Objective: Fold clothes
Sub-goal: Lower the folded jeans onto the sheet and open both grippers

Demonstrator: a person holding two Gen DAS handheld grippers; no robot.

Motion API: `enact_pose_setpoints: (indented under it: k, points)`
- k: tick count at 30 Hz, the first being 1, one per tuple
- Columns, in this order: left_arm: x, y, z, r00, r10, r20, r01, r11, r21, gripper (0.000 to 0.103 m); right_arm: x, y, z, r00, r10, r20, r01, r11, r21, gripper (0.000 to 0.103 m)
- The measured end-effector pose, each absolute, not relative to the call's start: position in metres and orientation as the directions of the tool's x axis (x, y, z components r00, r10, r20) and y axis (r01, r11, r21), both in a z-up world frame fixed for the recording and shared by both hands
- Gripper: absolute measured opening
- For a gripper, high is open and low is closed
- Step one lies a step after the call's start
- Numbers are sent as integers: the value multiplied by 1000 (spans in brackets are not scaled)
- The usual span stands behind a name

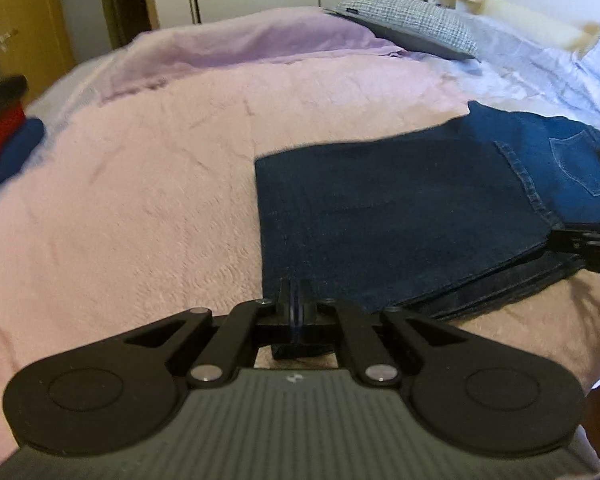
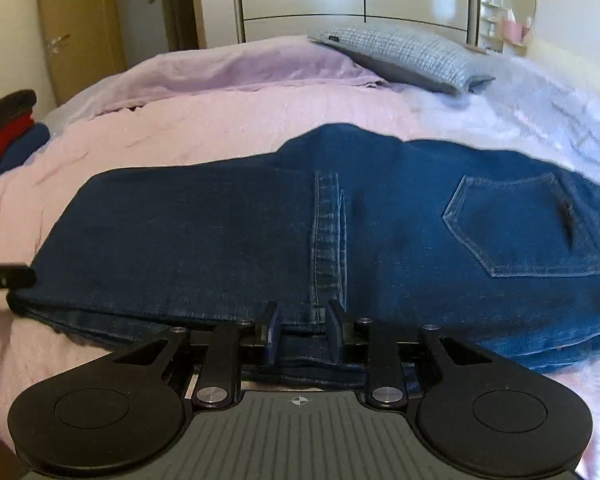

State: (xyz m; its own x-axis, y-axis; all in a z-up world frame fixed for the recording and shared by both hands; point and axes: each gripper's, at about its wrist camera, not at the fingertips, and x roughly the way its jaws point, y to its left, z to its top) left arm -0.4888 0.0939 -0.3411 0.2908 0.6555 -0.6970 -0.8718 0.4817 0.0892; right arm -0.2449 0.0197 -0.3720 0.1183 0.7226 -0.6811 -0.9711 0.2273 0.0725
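Jeans (image 2: 300,232) lie folded on the bed (image 1: 140,200). Left tongs (image 1: 296,312) are pinched together at their near-left corner edge; right tongs (image 2: 302,328) stand apart, straddling the near edge.

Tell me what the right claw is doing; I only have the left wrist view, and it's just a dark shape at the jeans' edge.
Observer: The right claw is open, its fingers either side of the near edge of the jeans.
Operator: What part of the jeans is it lined up with?
Observer: The leg hem, a stitched band running straight away from the gap between its fingers.
Operator: My view cuts off the back pocket. Is it covered?
Observer: No. The back pocket faces up, fully exposed, to the right of that hem.
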Motion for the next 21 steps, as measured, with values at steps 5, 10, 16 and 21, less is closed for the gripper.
enact_pose_setpoints:
  k: [5, 10, 16, 21]
  points:
    - [-486, 87, -341, 272, 643, -716, -884, 461, 78, 6, -244, 5, -362, 120, 744, -657, -962, 252, 109, 29]
    - [-472, 74, -331, 206, 654, -728, -891, 432, 136, 10, -238, 5, -368, 94, 703, -705, -944, 287, 161, 29]
    - [-470, 46, -314, 198, 652, -732, -896, 424, 135, 18, -239, -25, -340, 128, 705, -698, -918, 350, 185, 30]
    - [-468, 19, -301, 207, 663, -720, -892, 429, 138, 25, -239, -49, -339, 156, 671, -725, -899, 400, 177, 31]
